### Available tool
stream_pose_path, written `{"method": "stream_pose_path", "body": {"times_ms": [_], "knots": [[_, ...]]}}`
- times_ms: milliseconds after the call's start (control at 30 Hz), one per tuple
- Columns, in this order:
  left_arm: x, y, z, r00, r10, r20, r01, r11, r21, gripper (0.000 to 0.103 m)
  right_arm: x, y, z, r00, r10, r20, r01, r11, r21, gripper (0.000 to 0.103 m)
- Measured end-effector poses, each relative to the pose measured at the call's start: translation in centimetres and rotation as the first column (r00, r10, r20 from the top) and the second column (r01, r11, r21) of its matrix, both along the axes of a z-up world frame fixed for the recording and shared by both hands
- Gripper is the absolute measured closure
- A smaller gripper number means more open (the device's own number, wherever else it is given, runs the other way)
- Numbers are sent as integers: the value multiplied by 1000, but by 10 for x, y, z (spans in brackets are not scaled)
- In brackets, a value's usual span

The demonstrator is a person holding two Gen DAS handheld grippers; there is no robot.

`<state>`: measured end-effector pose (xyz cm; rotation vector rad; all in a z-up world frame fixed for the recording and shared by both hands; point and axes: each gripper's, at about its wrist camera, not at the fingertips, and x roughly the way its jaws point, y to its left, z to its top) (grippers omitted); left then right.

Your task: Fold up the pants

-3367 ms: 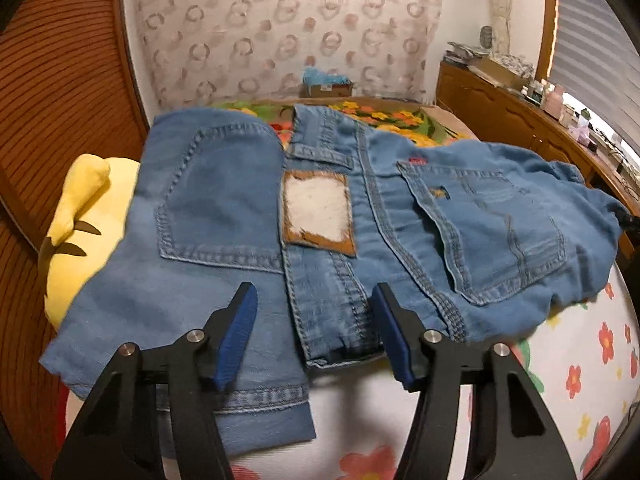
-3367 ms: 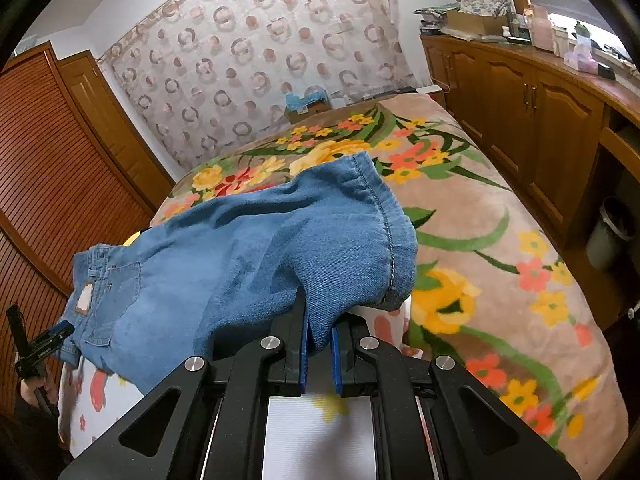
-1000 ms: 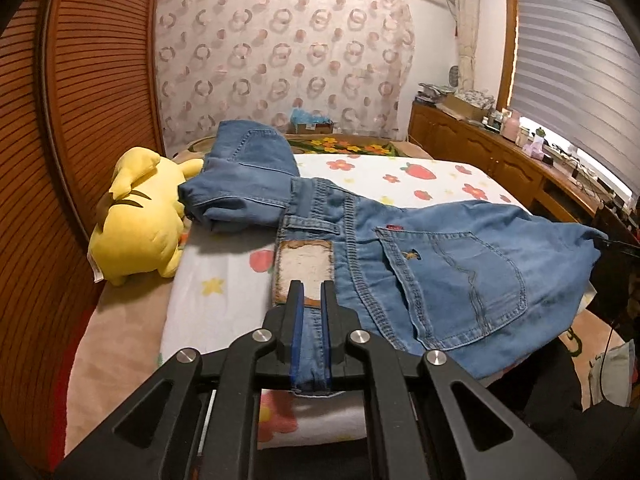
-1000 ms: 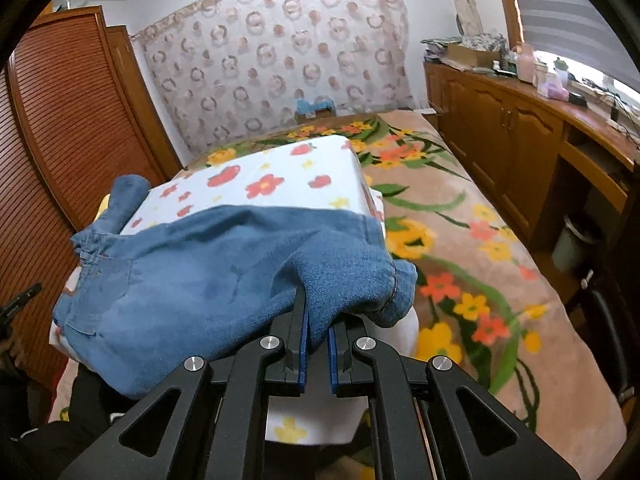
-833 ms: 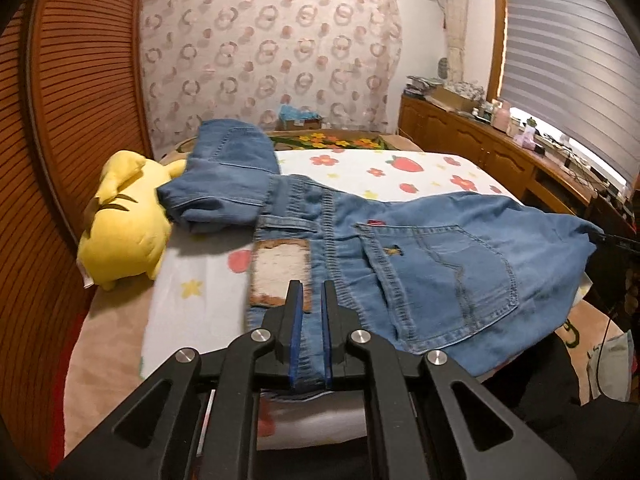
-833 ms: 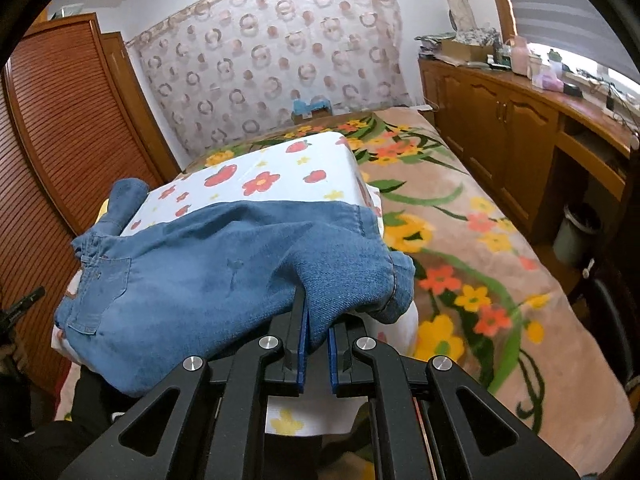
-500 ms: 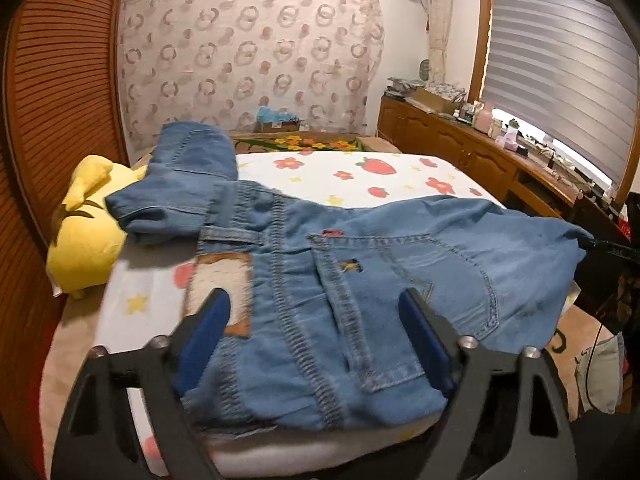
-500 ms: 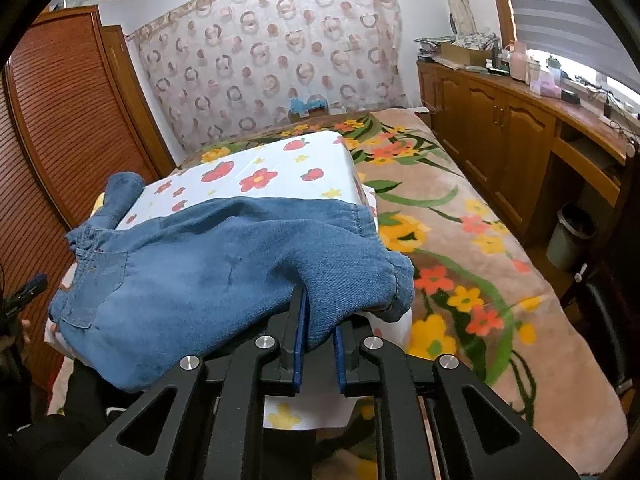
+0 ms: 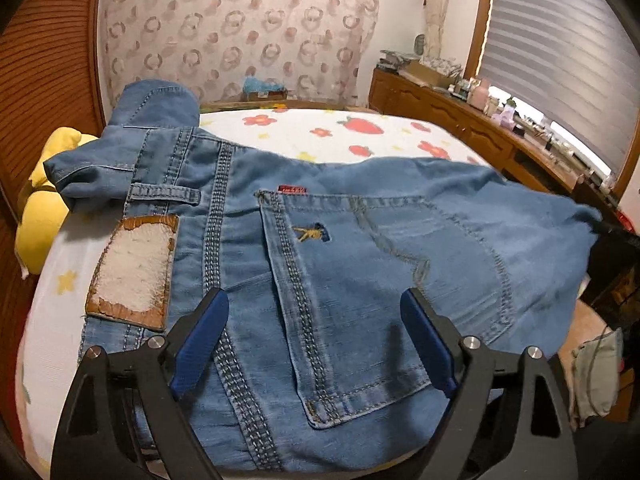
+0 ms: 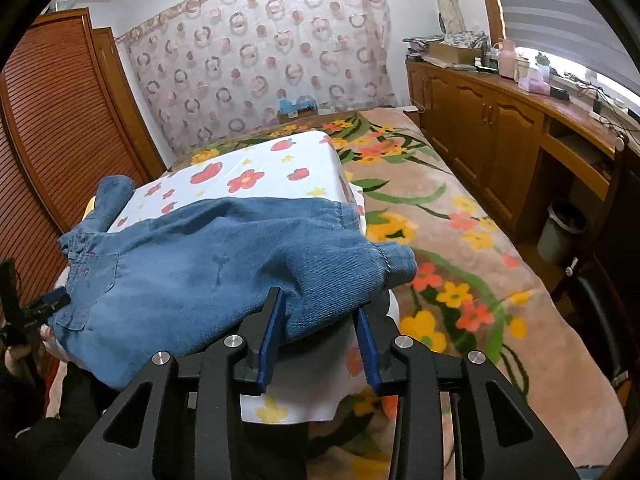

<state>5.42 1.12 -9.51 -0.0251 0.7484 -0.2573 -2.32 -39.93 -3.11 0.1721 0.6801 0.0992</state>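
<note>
One pair of blue denim pants (image 9: 340, 248) lies on one white flower-printed mattress pad (image 9: 340, 132). On the pants sit one stitched back pocket (image 9: 360, 304), one tan leather waistband patch (image 9: 132, 276) and one small red tag (image 9: 293, 189). Beside the pants rests one yellow plush toy (image 9: 40, 216). Two black grippers with blue pads appear, left (image 9: 316, 336) and right (image 10: 318, 334). One grey waste bin (image 10: 562, 232) stands beyond the pants.

The pants (image 9: 360, 264) hid much of the strawberry-print sheet (image 9: 352, 136) beneath them — their near hem ran behind the left gripper (image 9: 316, 340). A yellow plush toy (image 9: 38, 224) was half covered by a bunched leg, and the clutter on the wooden counter (image 10: 520, 92) was too small to identify.
</note>
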Motion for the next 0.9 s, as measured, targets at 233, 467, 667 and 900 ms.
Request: {"method": "stream_pose_path", "body": {"times_ms": [233, 467, 667, 900], "knots": [[-5, -12, -6, 1000, 10, 11, -11, 995, 94, 12, 5, -4, -4, 1000, -20, 13, 20, 1000, 13, 61], [-9, -12, -6, 1000, 15, 19, -16, 997, 82, 11, 15, -3, -4, 999, -52, 0, 52, 998, -20, 60], [-9, -12, -6, 999, 21, 26, -23, 997, 79, 11, 17, 8, 4, 995, -96, 3, 96, 991, -97, 59], [-10, -10, -5, 999, 21, 28, -23, 998, 63, 11, 17, 11, 10, 996, -88, 19, 89, 992, -84, 56]]}}
